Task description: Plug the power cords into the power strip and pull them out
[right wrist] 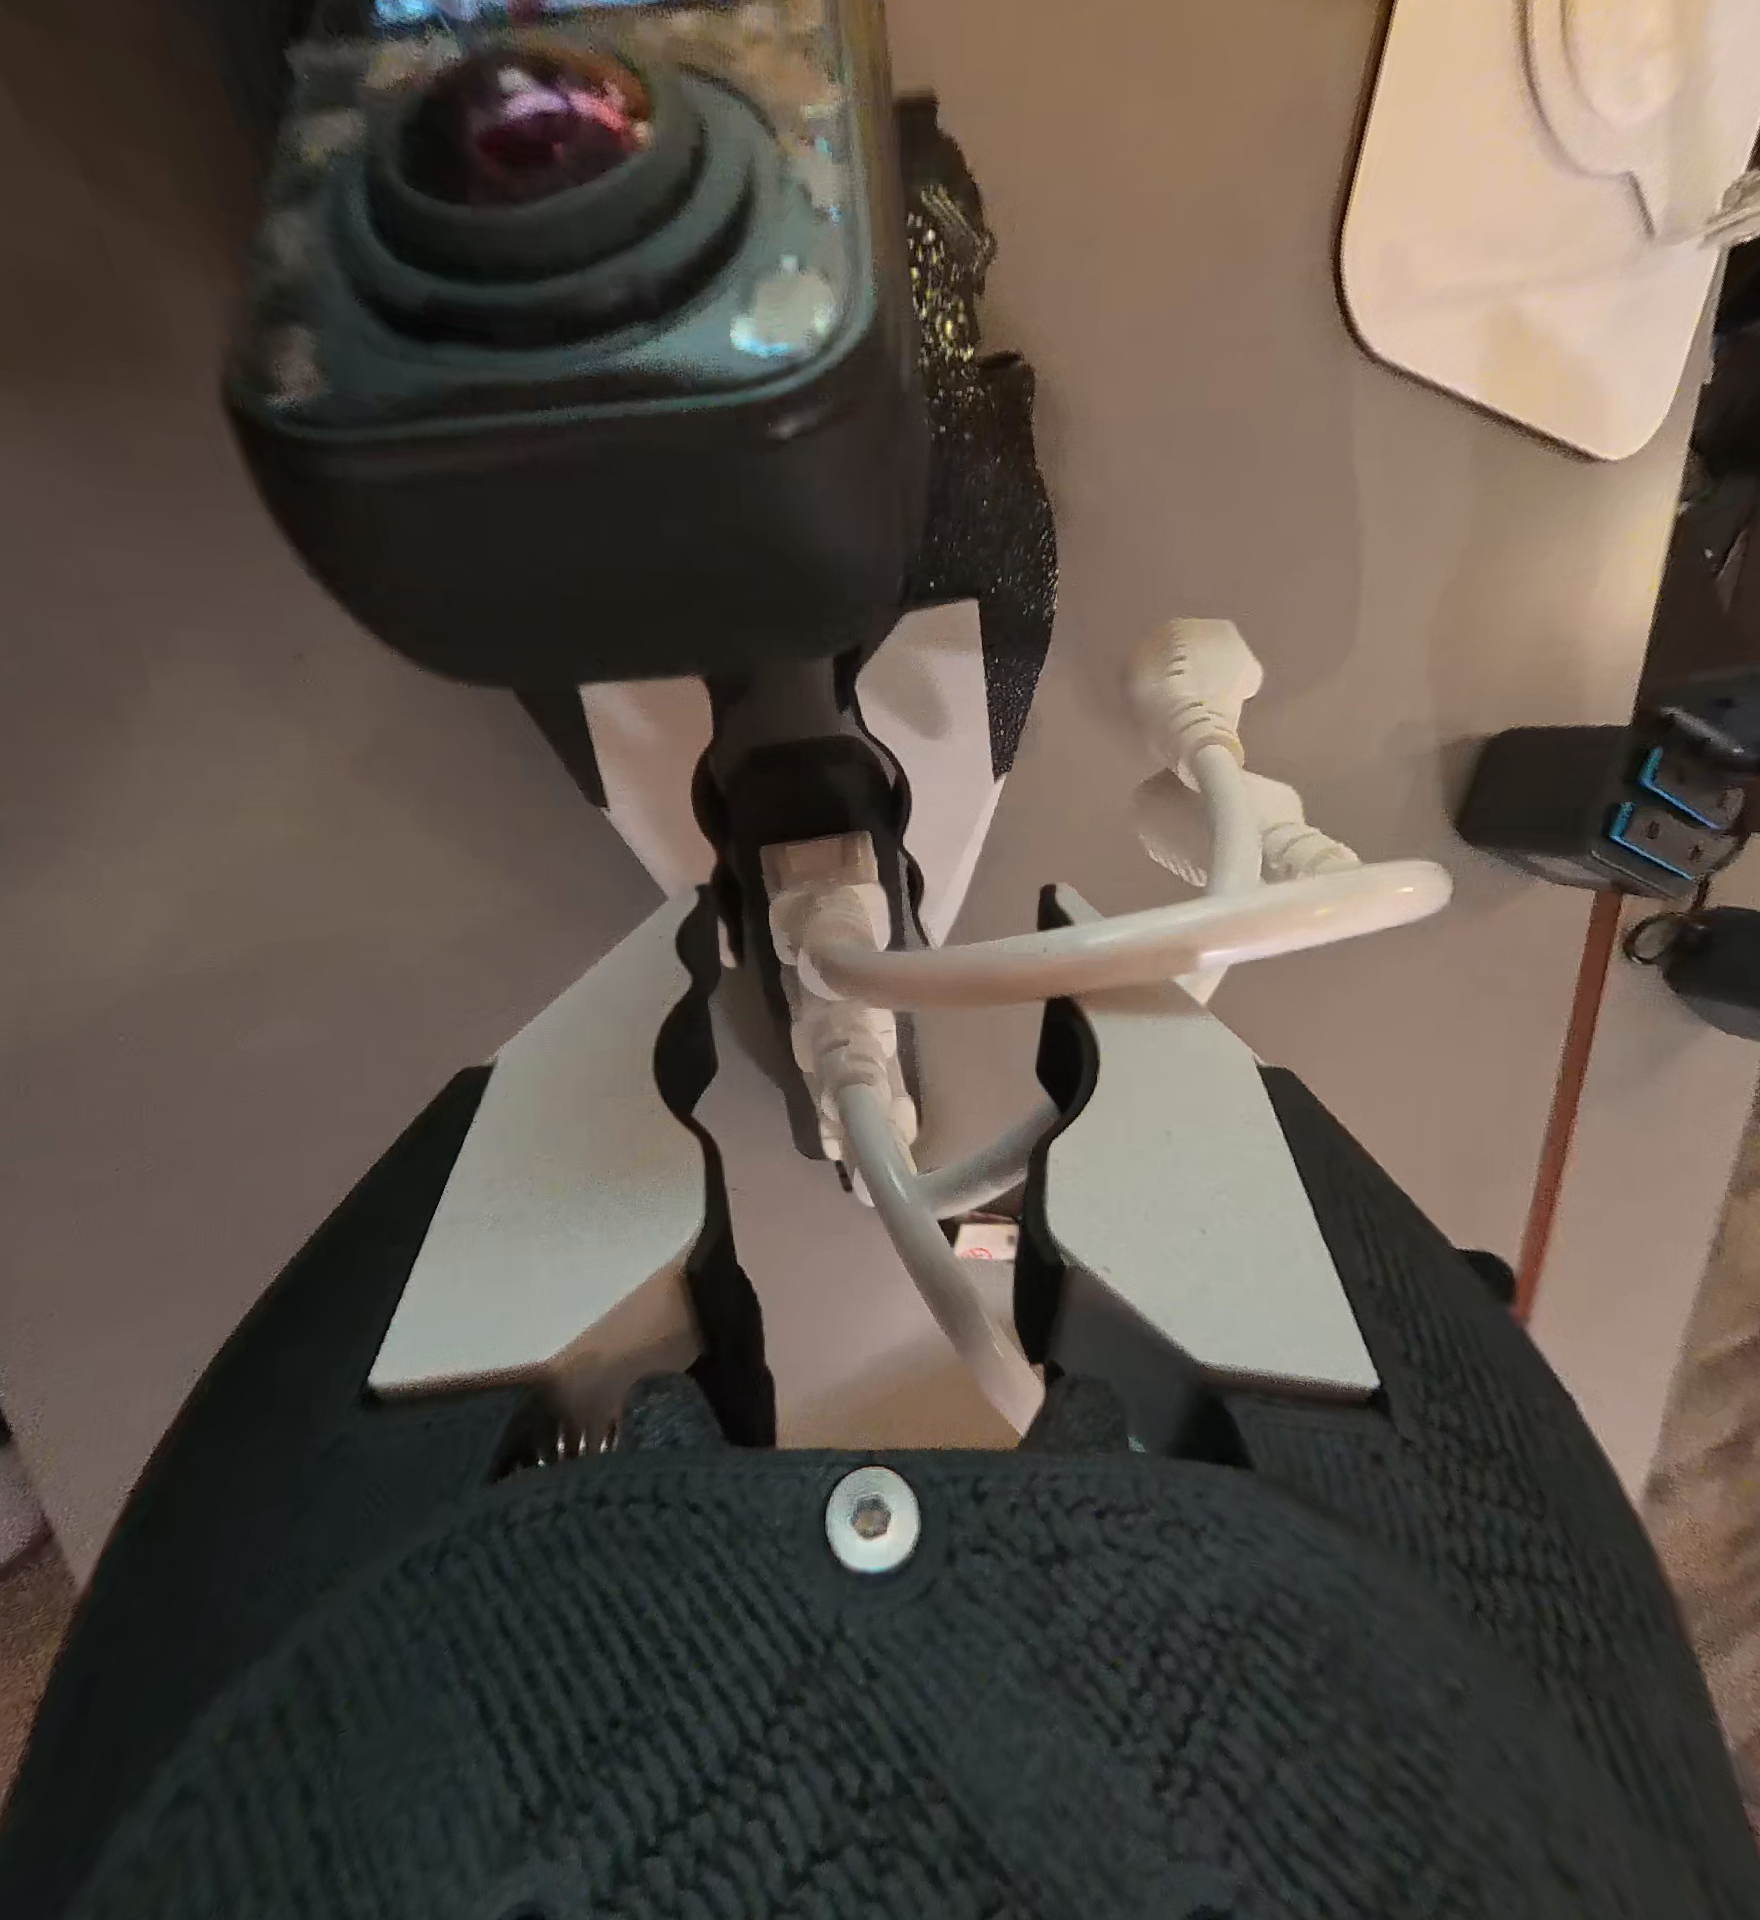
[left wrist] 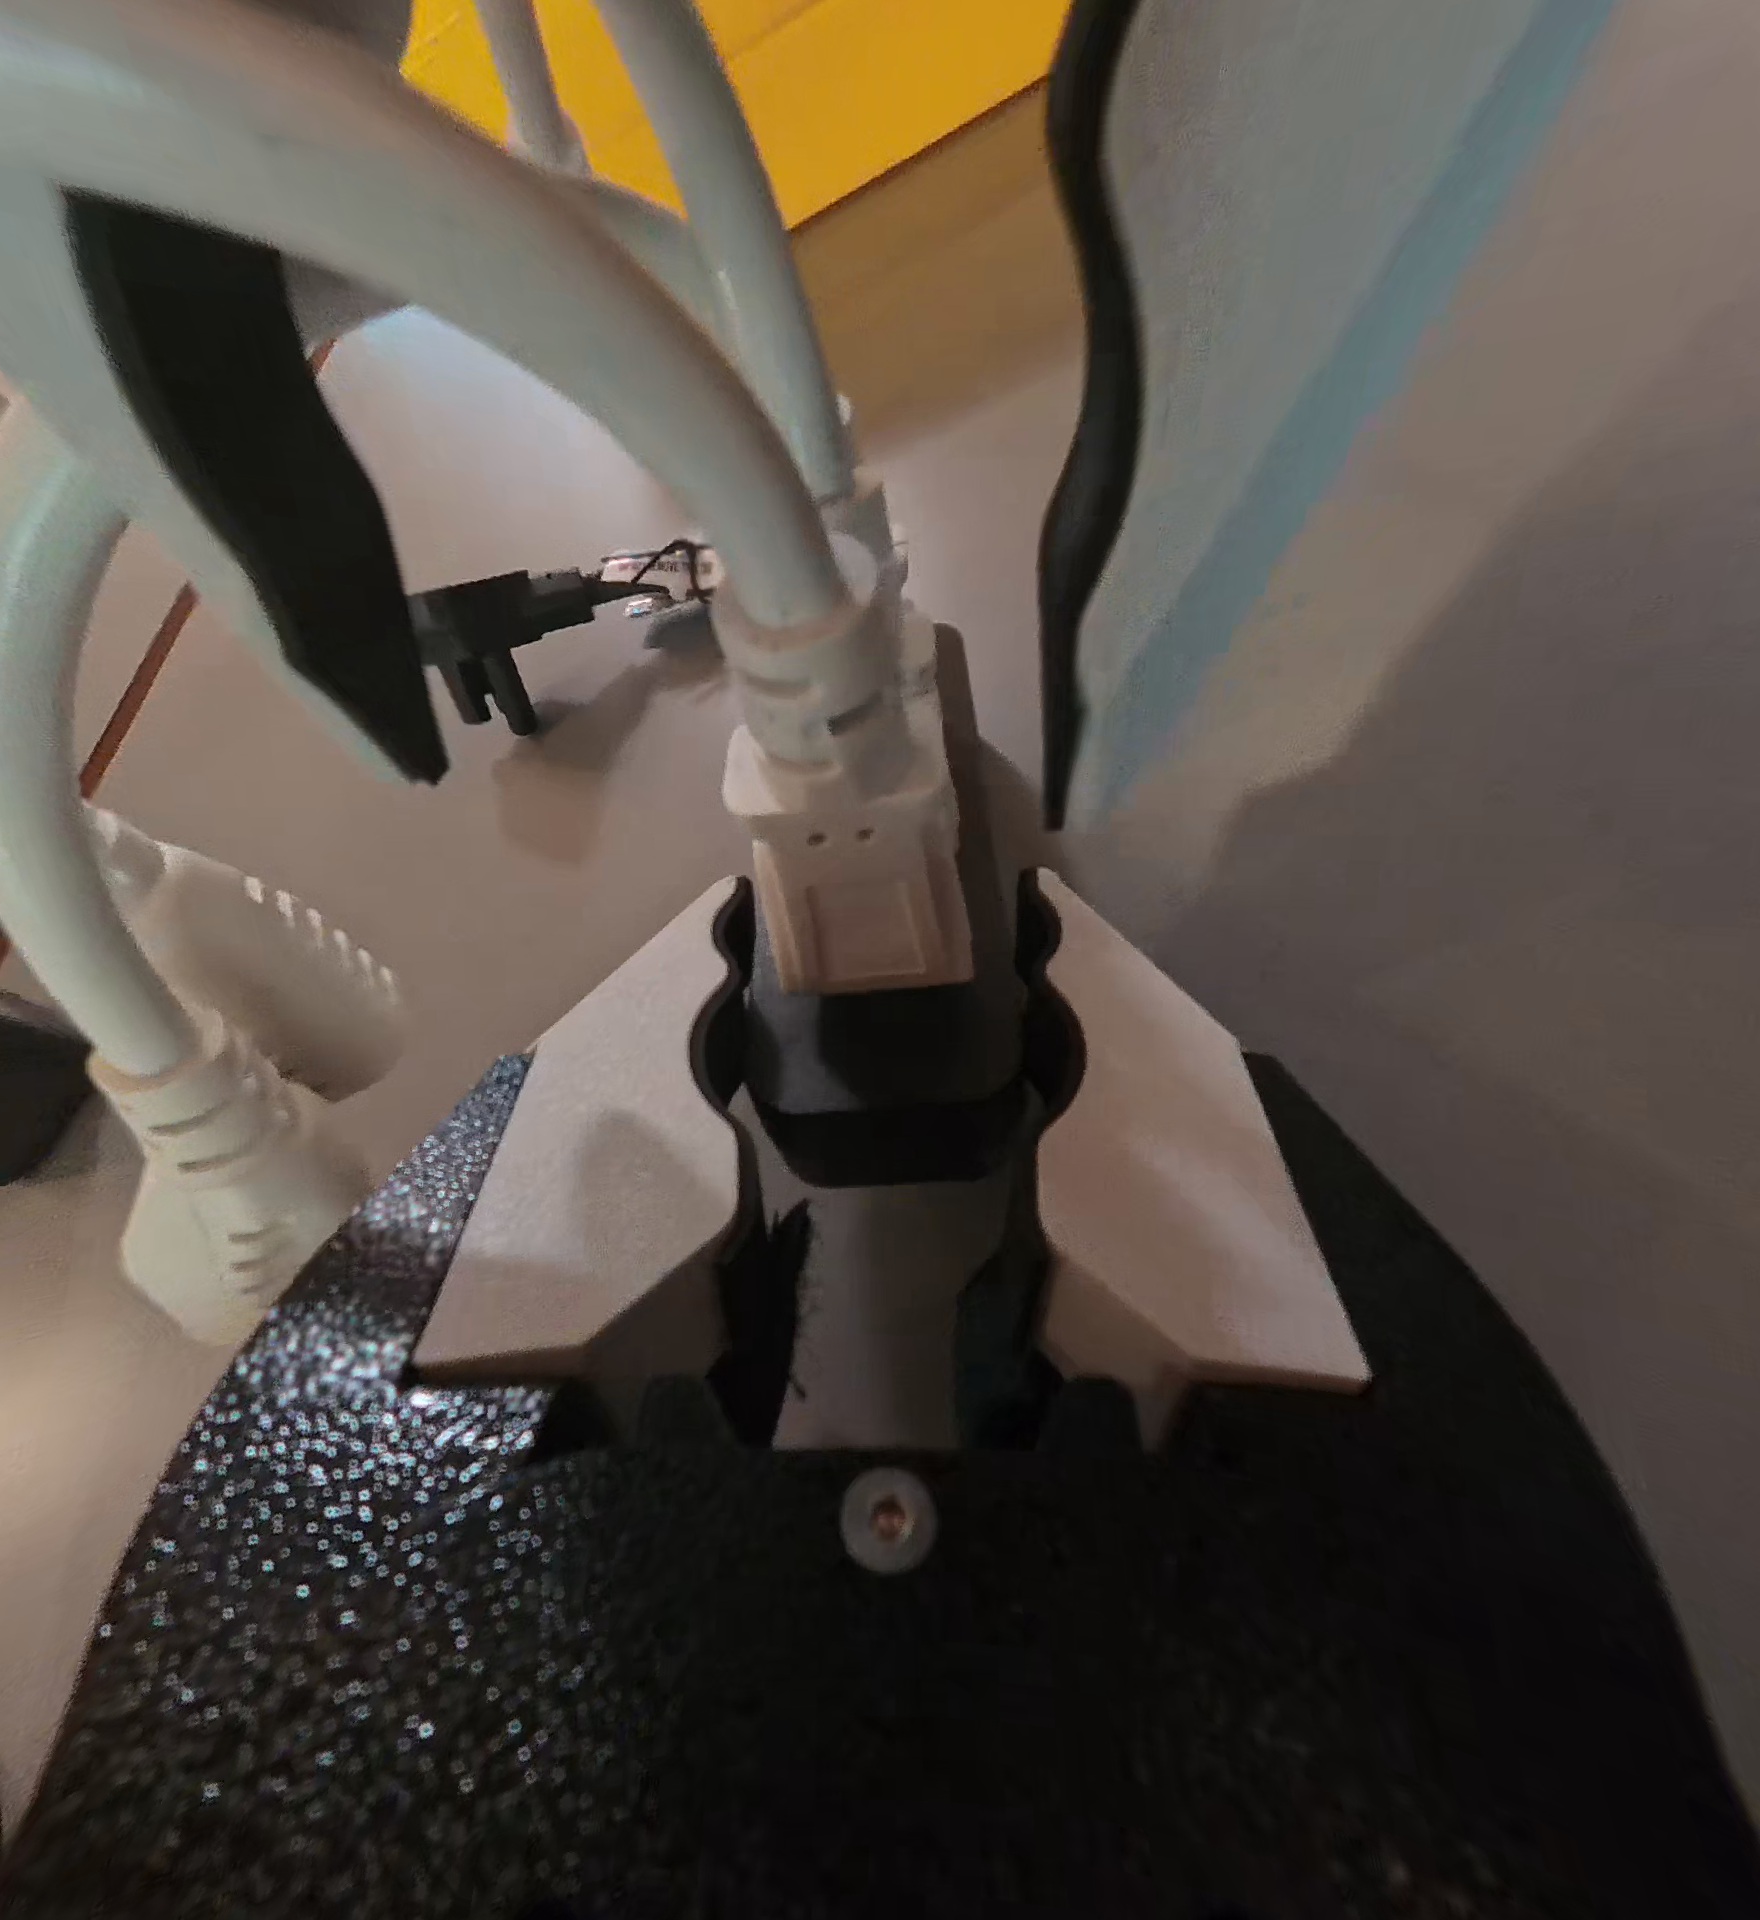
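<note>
Left wrist view shows the left gripper [left wrist: 881, 997] clamped on a dark power strip [left wrist: 969, 831], which juts forward between its fingers with white power cords [left wrist: 803, 665] plugged in. Right wrist view shows the right gripper [right wrist: 871, 1049] spread wide, the strip's far end lying between its fingers untouched.

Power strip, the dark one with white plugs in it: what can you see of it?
The power strip is a slim, dark grey bar, plastic by the look of it. The left gripper holds one end, its jaws shut on the narrow sides. At least two white plugs sit in its face, one behind the other, their white cords curving away. The right gripper faces its other end, jaws open on either side. Whether it rests on the pale table cannot be told.
</note>
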Available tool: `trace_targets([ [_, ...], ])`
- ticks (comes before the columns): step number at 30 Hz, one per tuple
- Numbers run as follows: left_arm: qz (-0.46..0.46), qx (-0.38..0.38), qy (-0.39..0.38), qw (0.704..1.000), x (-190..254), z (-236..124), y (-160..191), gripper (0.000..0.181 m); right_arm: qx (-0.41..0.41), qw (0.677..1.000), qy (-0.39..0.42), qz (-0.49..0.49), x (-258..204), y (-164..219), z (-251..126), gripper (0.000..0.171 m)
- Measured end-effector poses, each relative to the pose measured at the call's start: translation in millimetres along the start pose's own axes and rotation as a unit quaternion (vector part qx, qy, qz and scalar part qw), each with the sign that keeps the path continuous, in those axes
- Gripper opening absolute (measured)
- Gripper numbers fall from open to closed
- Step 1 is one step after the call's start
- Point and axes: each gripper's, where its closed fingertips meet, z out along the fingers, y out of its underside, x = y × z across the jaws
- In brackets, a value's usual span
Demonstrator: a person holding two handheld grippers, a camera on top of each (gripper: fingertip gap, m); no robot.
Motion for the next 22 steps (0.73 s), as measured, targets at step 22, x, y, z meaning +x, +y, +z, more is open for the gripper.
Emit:
trace_targets([
  [22,-0.033,-0.014,0.019,0.999,0.9,1.3,3.8,0.048,-0.116,0.986,-0.102,-0.066,-7.1,13.8,17.5,0.023],
])
